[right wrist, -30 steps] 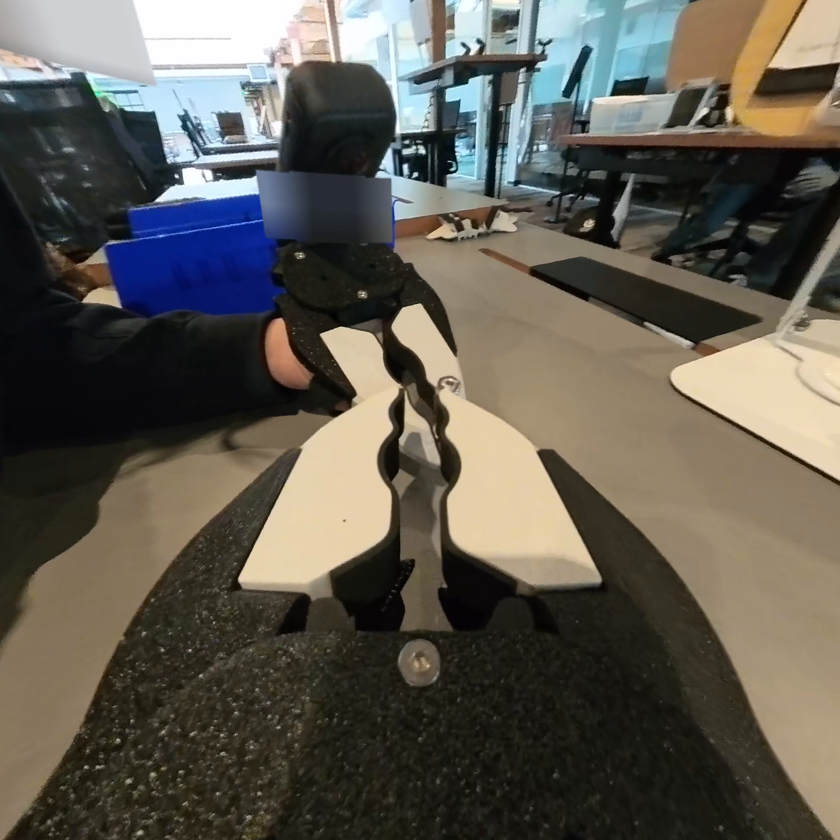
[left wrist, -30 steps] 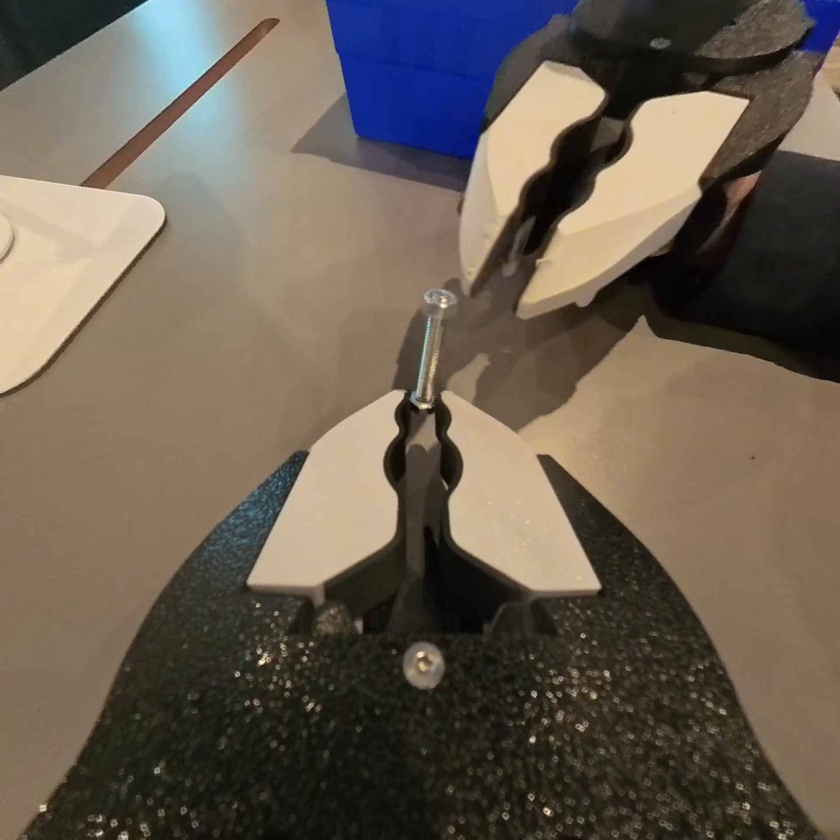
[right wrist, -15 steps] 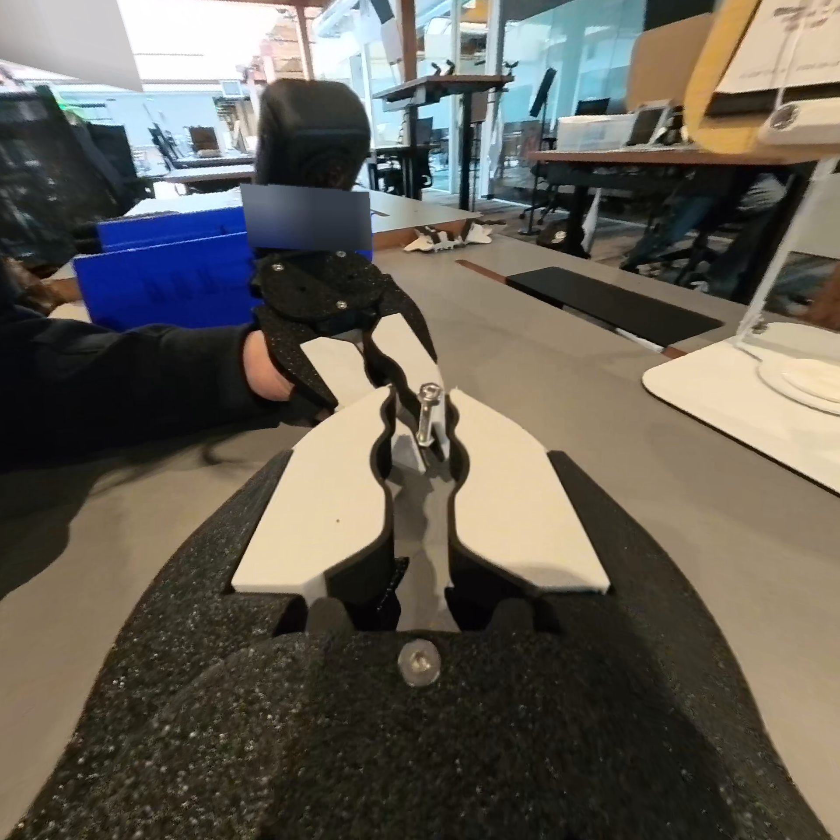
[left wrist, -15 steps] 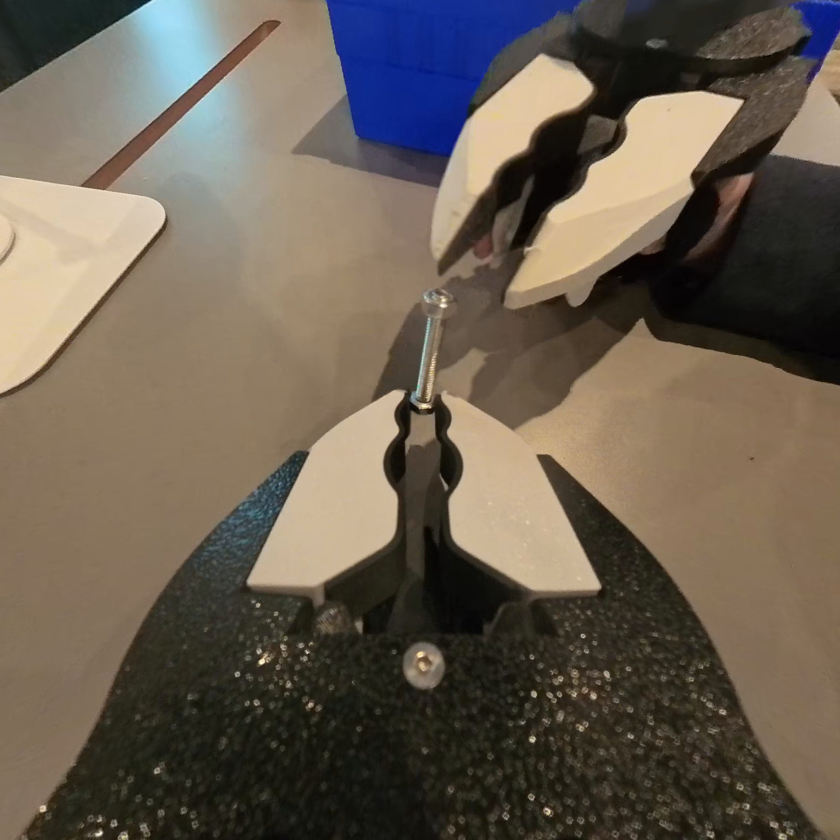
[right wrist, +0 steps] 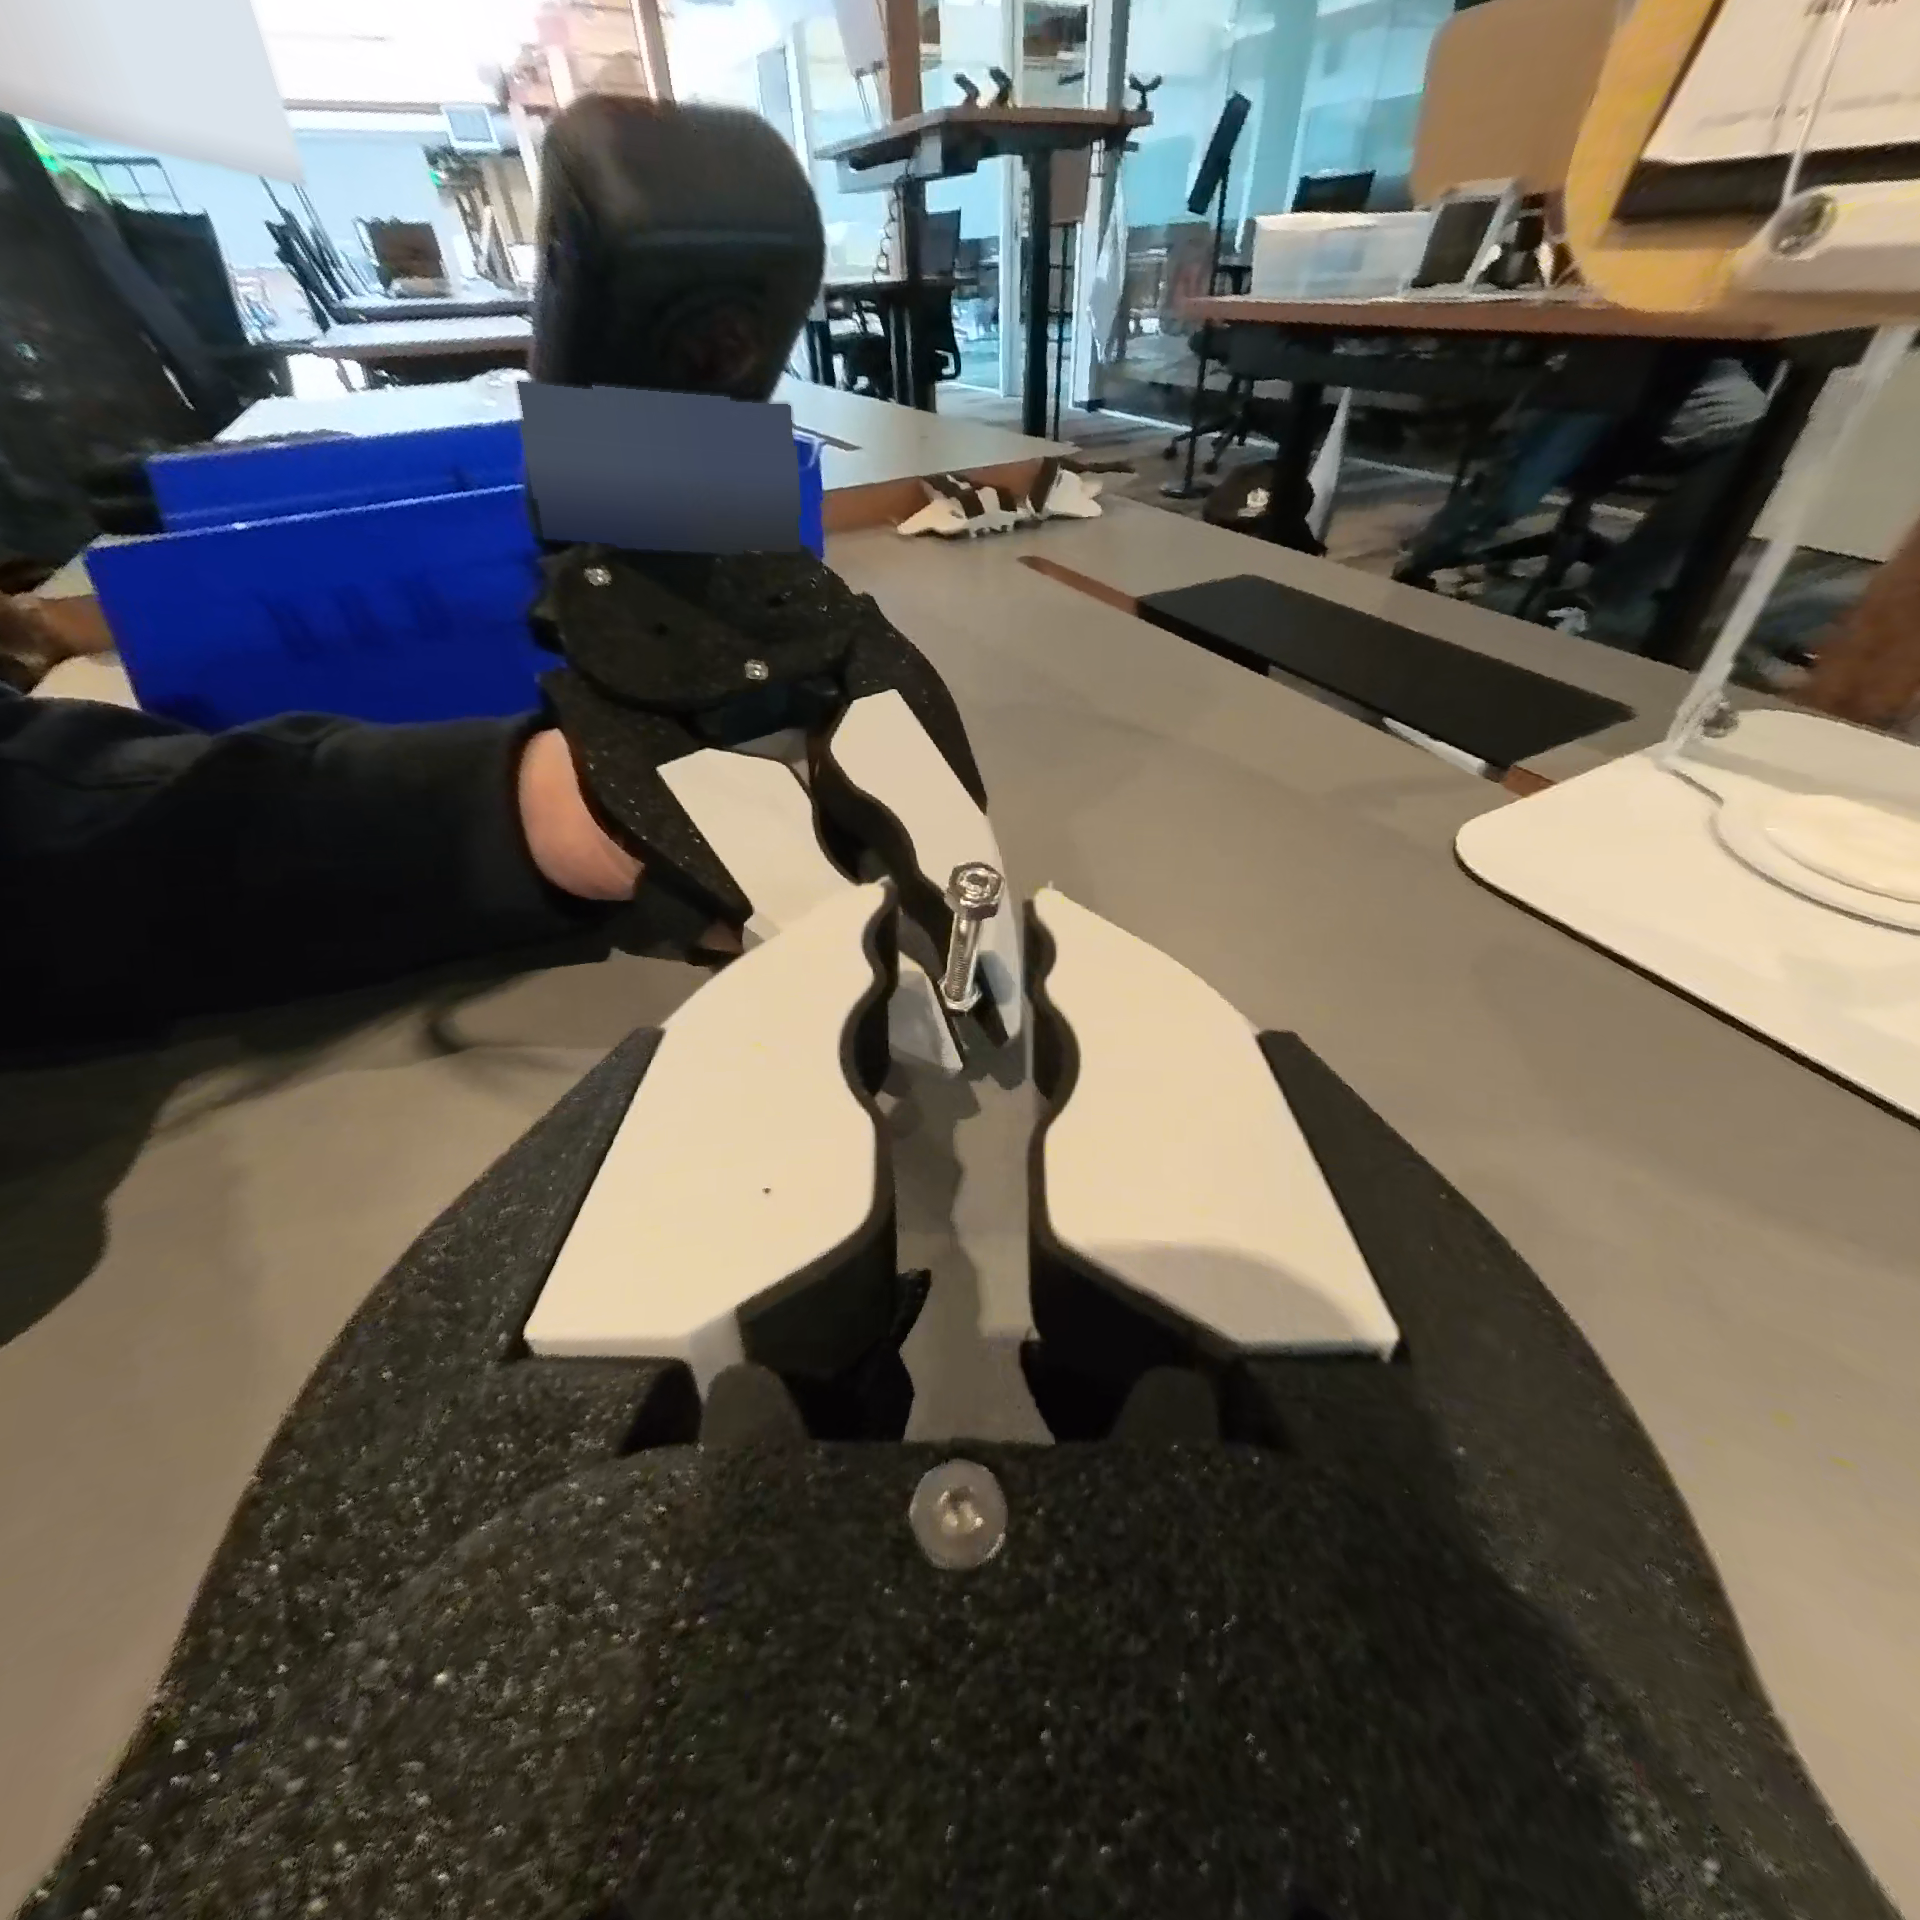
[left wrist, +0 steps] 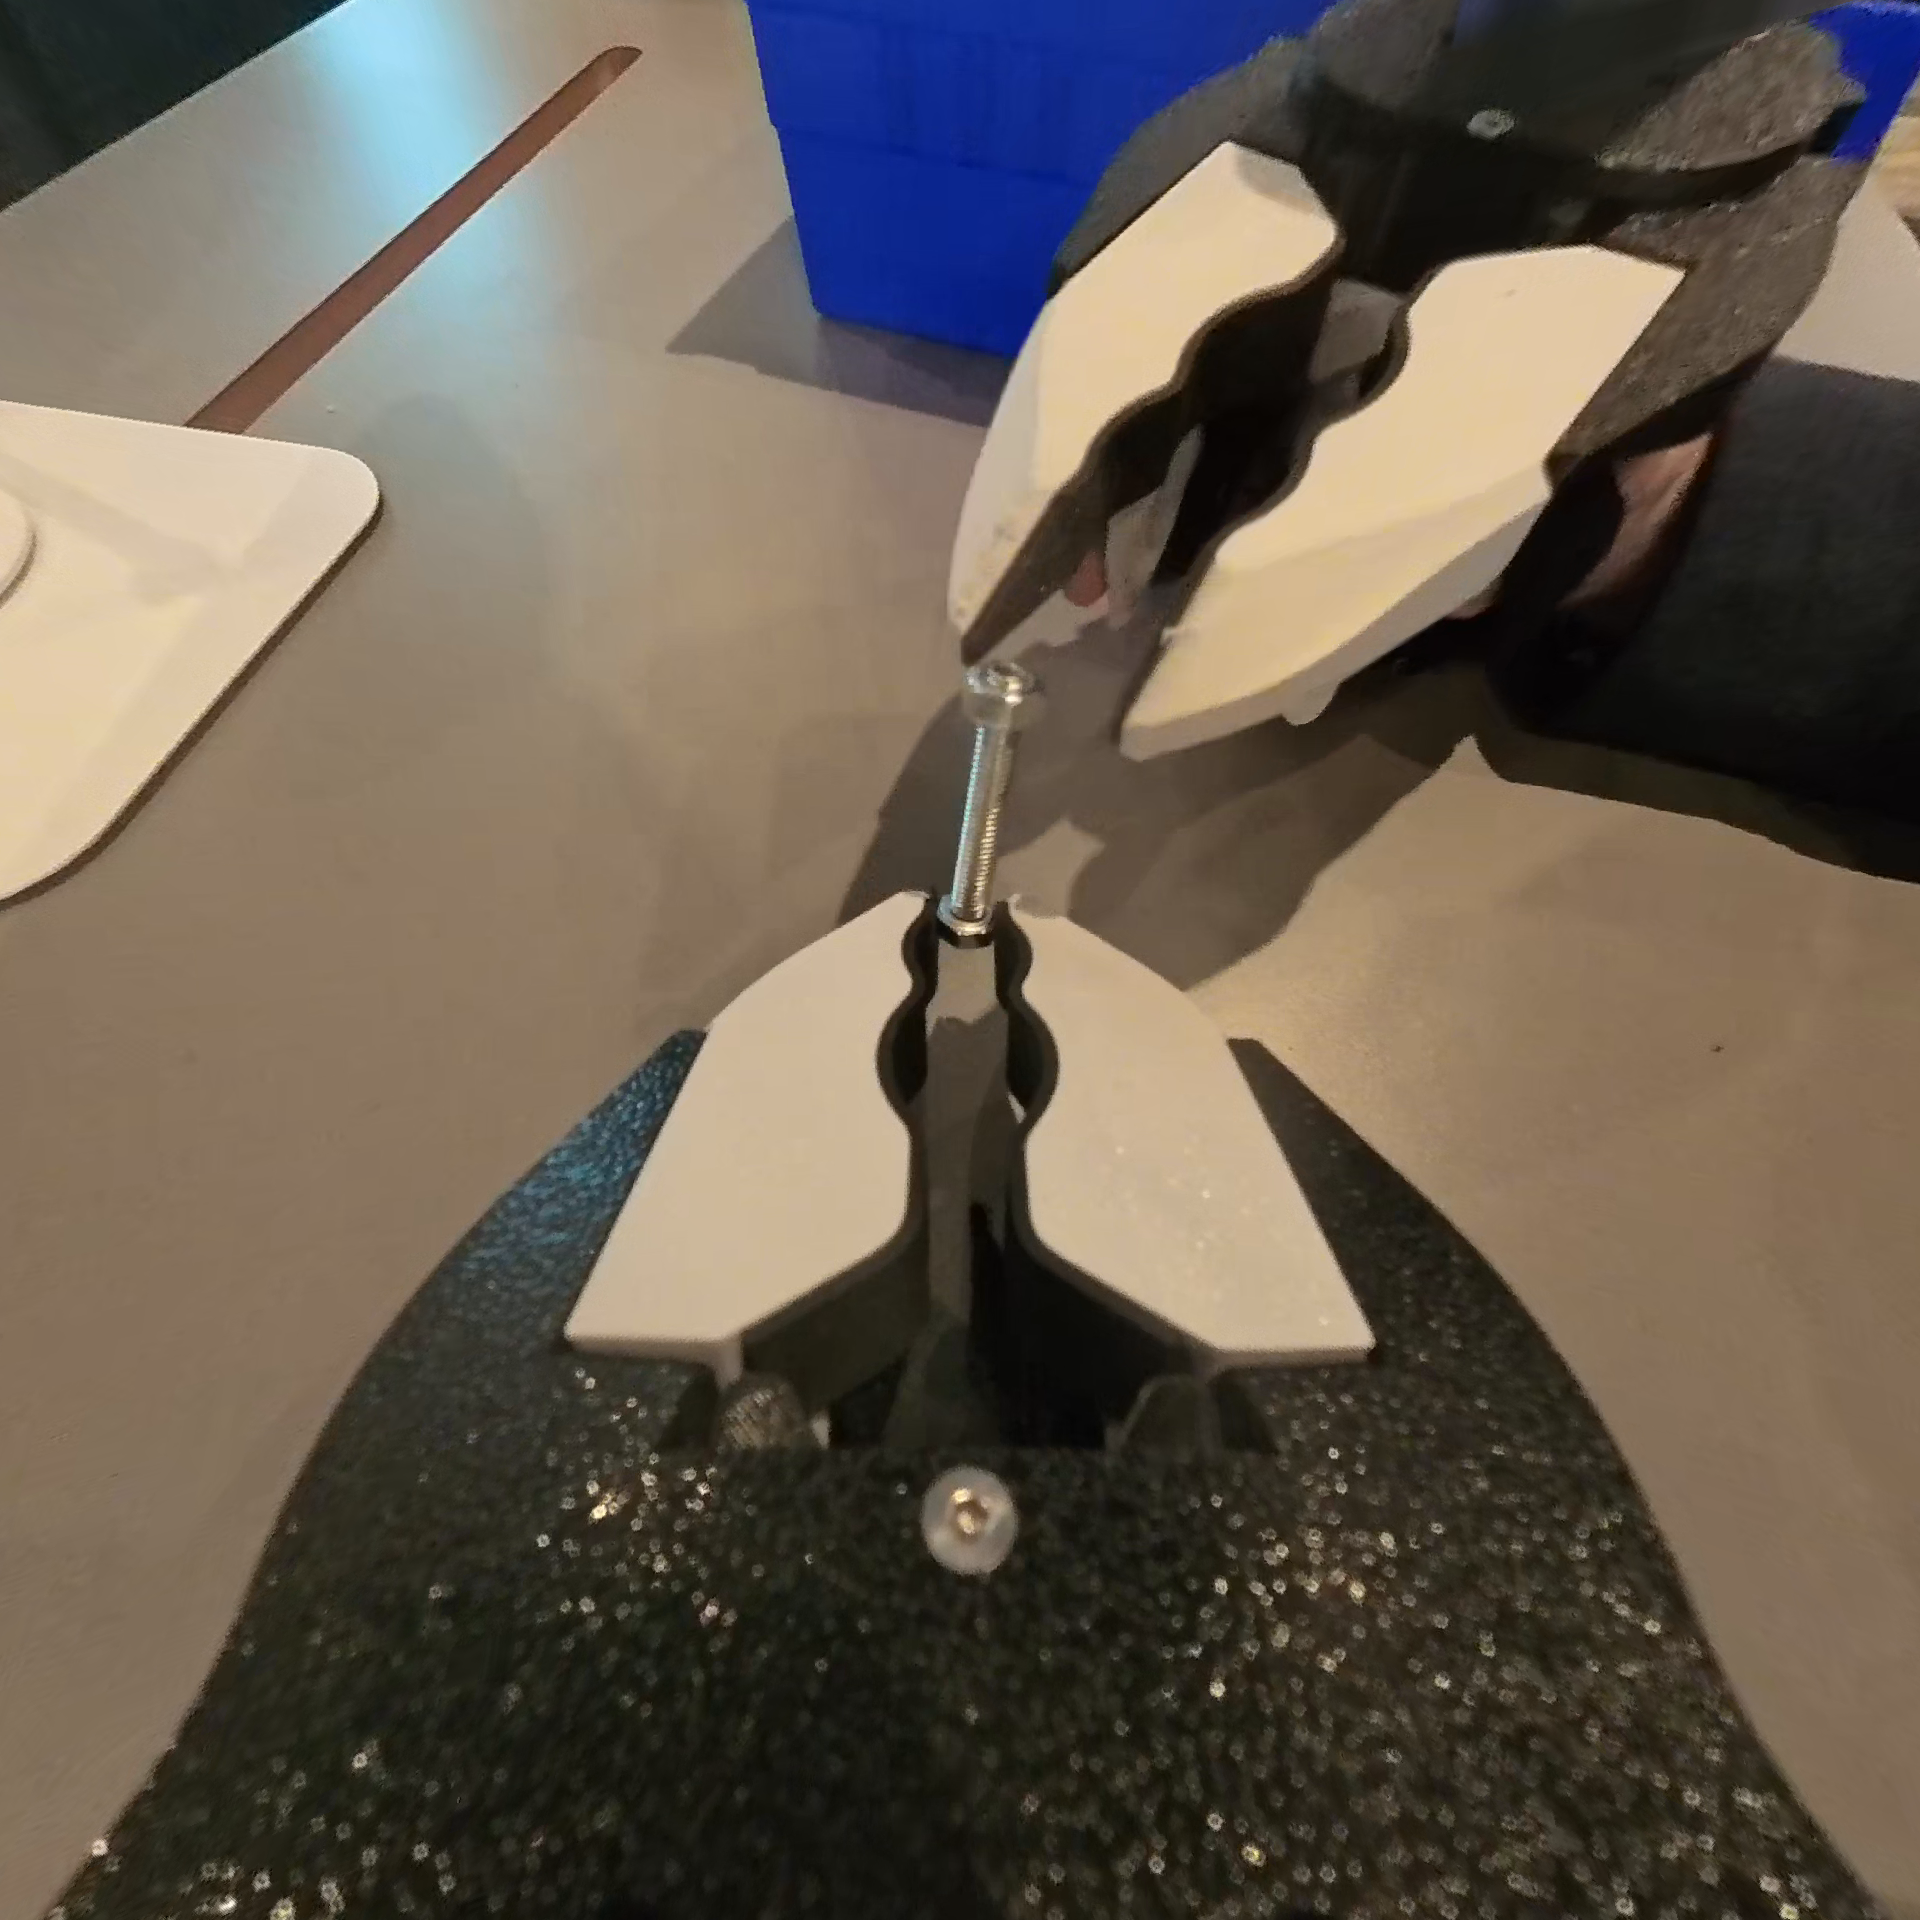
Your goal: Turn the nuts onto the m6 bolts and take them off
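A: Start with the left wrist view. Where is the bolt?

B: The left gripper [left wrist: 968, 914] has its fingers closed on the nut [left wrist: 964, 928] at the threaded end of the bolt [left wrist: 985, 800]. The bolt stands up from the tips, head uppermost, above the grey bench [left wrist: 499, 727]. The right gripper [left wrist: 1049, 675] hangs just beyond the bolt head [left wrist: 1000, 686], fingers parted and empty, one tip almost touching the head. A blue bin [left wrist: 935, 156] sits behind, and a white board [left wrist: 156, 613] lies off to the left.

A: And the right wrist view?

B: Here the right gripper [right wrist: 961, 902] shows its fingers spread, with the bolt [right wrist: 966, 935] rising in the gap between them, apparently untouched by either. The left gripper [right wrist: 961, 1023] is opposite, clamped at the bolt's lower end. I cannot see the nut clearly from this side.

A: How will it handle?

B: I'd judge it light, rigid and slick: polished steel with little to bite on. The round head is the best purchase for turning, and the threads would be poor to pinch. A weak or off-centre hold would probably slip, or tip the bolt out of line with the nut.
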{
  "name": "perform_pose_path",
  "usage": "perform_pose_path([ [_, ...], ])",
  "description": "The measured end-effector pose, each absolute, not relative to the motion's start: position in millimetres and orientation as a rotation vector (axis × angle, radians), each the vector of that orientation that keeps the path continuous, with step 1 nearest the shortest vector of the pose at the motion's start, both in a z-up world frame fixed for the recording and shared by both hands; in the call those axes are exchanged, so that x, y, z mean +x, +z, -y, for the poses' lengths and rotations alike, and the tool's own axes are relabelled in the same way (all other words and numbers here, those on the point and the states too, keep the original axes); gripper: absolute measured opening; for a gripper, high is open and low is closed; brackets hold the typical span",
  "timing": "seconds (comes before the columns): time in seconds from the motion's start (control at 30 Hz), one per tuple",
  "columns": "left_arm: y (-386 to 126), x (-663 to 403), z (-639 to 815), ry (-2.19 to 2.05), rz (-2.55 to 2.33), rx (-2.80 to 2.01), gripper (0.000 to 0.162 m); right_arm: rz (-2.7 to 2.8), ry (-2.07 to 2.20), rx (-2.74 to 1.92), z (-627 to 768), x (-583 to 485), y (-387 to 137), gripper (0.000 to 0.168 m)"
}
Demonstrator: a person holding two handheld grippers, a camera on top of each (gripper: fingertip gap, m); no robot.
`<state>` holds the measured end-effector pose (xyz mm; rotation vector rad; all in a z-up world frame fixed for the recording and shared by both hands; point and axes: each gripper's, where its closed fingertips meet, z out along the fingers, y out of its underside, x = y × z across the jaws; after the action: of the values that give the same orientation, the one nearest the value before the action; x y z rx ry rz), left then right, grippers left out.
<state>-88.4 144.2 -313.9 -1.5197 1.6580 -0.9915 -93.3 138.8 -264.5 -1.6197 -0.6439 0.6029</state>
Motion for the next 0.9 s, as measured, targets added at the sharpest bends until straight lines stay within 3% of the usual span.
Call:
perform_pose_path([
  [0.2,-313.5,-88.4,-144.6,-0.994,-1.654,-1.521,0.010,0.692,0.684,-1.598,-129.9,-99.6,-263.0,0.004],
  [0.57,-314.3,-88.3,-142.5,-0.997,-1.670,-1.515,0.010,0.634,0.611,-1.609,-138.7,-94.0,-262.9,0.024],
  [0.73,-314.3,-88.3,-142.0,-0.993,-1.673,-1.508,0.010,0.632,0.603,-1.616,-139.6,-94.8,-263.8,0.011],
  [0.9,-313.3,-87.7,-146.2,-0.977,-1.635,-1.526,0.010,0.593,0.573,-1.620,-144.4,-94.7,-263.1,0.010],
])
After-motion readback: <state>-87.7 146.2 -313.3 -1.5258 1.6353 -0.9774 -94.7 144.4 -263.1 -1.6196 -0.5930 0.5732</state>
